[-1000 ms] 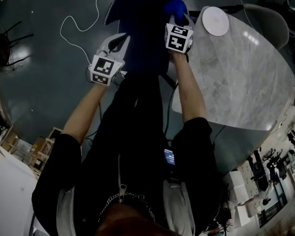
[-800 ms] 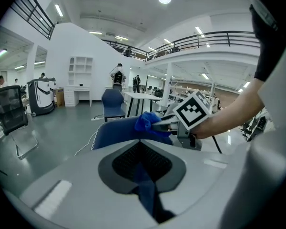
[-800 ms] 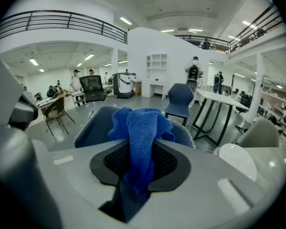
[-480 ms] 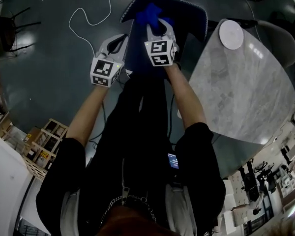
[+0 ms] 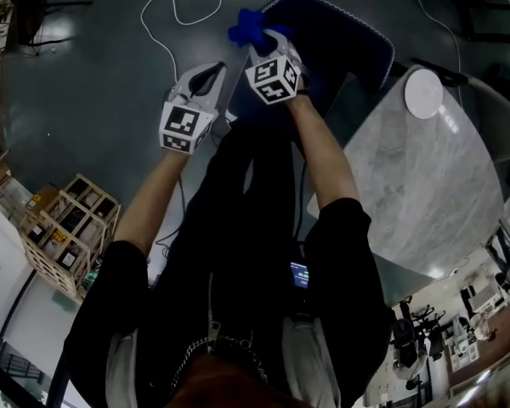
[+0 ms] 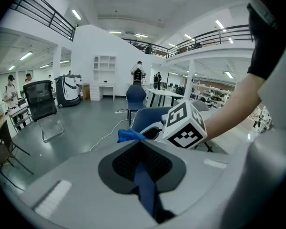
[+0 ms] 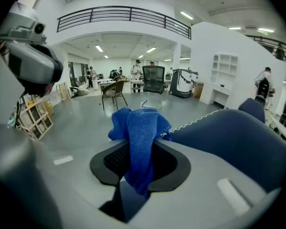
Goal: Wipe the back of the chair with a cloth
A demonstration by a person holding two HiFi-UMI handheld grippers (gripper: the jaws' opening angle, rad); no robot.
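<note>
Grey floor below, my right arm outstretched, right gripper [image 5: 267, 42] clenching cloth [image 5: 247, 25], now shifted left along chair back [image 5: 348, 32], left gripper [image 5: 212, 70] closed, empty.

table: we see a grey marble top [image 5: 425, 185] at right
disc: white, round [image 5: 423, 93], on its far end
cable: white [image 5: 166, 32], looped on floor
crate: wooden, slatted [image 5: 64, 232], at our left
</note>
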